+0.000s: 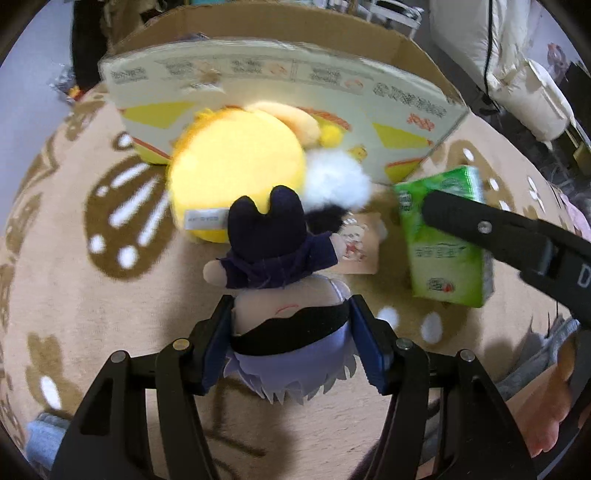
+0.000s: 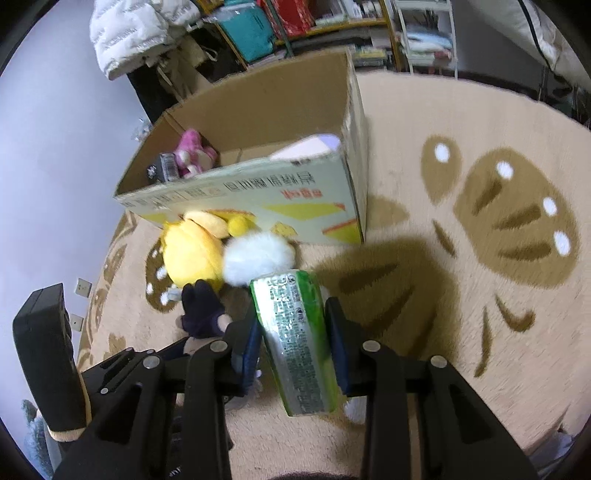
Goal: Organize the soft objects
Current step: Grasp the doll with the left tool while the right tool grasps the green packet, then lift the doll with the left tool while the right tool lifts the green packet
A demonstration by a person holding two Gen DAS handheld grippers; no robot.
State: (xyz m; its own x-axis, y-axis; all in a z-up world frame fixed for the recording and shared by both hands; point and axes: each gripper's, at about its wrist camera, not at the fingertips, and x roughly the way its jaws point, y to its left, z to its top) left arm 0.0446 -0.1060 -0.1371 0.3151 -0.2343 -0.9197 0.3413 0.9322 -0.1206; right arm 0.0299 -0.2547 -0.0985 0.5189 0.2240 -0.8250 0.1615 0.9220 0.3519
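My left gripper (image 1: 291,314) is shut on the head of a small plush doll (image 1: 277,254) with lavender hair, a black eye band and dark navy clothes; it hangs upside down over the rug. My right gripper (image 2: 293,325) is shut on a green tissue pack (image 2: 299,365), which the left wrist view shows as a green pack (image 1: 443,254) to the right of the doll. On the rug lie a yellow plush (image 1: 236,166) and a white fluffy toy (image 1: 336,181), both against the cardboard box (image 2: 258,199). A pink plush (image 2: 192,151) sits inside the box.
A beige rug (image 2: 461,129) with brown butterfly patterns covers the floor. A printed card (image 1: 360,247) lies beside the doll. A person's bare foot (image 1: 543,417) rests at the lower right. Shelves and a white jacket (image 2: 133,33) stand behind the box.
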